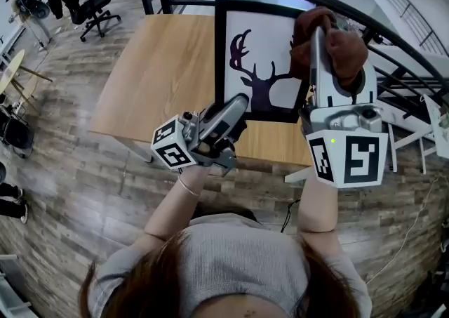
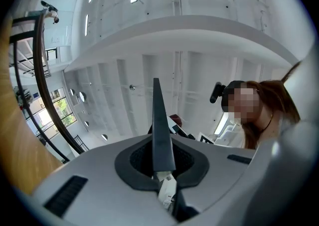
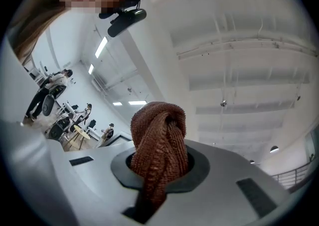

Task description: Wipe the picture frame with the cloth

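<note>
Now gripping the cloth point(image 1: 347, 50) in the right gripper's point(image 1: 321, 43) clenched jaws, hovering above the frame point(image 1: 259, 64), 2 o'clock corner, frame lying on the table point(image 1: 161, 71). Left gripper point(image 1: 238, 102) jaws clenched, empty, at 6. Wiping seemingly pending, calling for lowering and pressing the cloth down.

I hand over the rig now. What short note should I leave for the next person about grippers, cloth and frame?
Left gripper: shut, empty, tilted upward near the lower edge of the picture frame.
Right gripper: shut on the brown cloth, held above the frame's right side.
Frame: flat on the wooden table.
Done: cloth in grip; wiping so far cannot be told.
Left: wipe the frame.
</note>
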`<action>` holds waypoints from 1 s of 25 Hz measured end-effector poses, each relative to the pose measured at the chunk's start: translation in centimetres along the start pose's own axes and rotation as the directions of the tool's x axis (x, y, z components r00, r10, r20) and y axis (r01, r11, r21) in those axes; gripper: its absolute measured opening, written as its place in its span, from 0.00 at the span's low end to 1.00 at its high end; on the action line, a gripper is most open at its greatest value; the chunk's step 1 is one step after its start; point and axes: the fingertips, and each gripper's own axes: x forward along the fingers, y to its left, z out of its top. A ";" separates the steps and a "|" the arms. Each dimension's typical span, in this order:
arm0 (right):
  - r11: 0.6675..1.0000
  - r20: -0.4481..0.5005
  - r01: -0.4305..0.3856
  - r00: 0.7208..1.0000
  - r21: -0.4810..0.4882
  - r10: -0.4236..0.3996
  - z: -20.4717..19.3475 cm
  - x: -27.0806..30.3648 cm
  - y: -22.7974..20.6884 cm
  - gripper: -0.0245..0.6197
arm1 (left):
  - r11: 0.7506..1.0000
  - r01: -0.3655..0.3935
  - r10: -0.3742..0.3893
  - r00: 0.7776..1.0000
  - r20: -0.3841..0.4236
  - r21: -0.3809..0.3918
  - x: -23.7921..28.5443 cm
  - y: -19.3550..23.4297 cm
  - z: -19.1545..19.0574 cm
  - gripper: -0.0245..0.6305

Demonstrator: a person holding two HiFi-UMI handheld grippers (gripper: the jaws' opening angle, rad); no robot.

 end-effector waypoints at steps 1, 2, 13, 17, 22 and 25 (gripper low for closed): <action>1.000 -0.010 -0.003 1.000 -0.006 0.003 -0.3 -0.2 0.3 0.11 | 1.000 -0.005 0.005 1.000 0.001 0.003 0.0 0.0 0.0 0.07; 1.000 -0.022 -0.010 1.000 -0.012 0.010 -0.8 -0.4 0.6 0.11 | 1.000 -0.011 0.011 1.000 0.002 0.009 0.0 0.0 0.1 0.07; 0.997 -0.098 -0.059 0.993 0.040 0.063 -4.2 -1.6 5.5 0.11 | 0.999 -0.038 0.038 0.999 0.014 0.033 -2.0 0.2 2.0 0.07; 0.994 -0.148 -0.102 0.983 0.030 0.105 -5.2 -2.0 6.6 0.11 | 0.999 -0.041 0.040 0.999 0.030 0.031 -2.3 0.4 2.3 0.07; 0.991 -0.200 -0.125 0.971 0.055 0.134 -7.4 -3.2 7.5 0.11 | 0.998 -0.051 0.050 0.998 0.037 0.025 -2.5 1.1 2.0 0.07; 0.987 -0.225 -0.141 0.962 0.079 0.155 -8.3 -4.1 8.0 0.11 | 0.998 -0.054 0.053 0.998 0.042 0.017 -2.6 1.4 2.0 0.07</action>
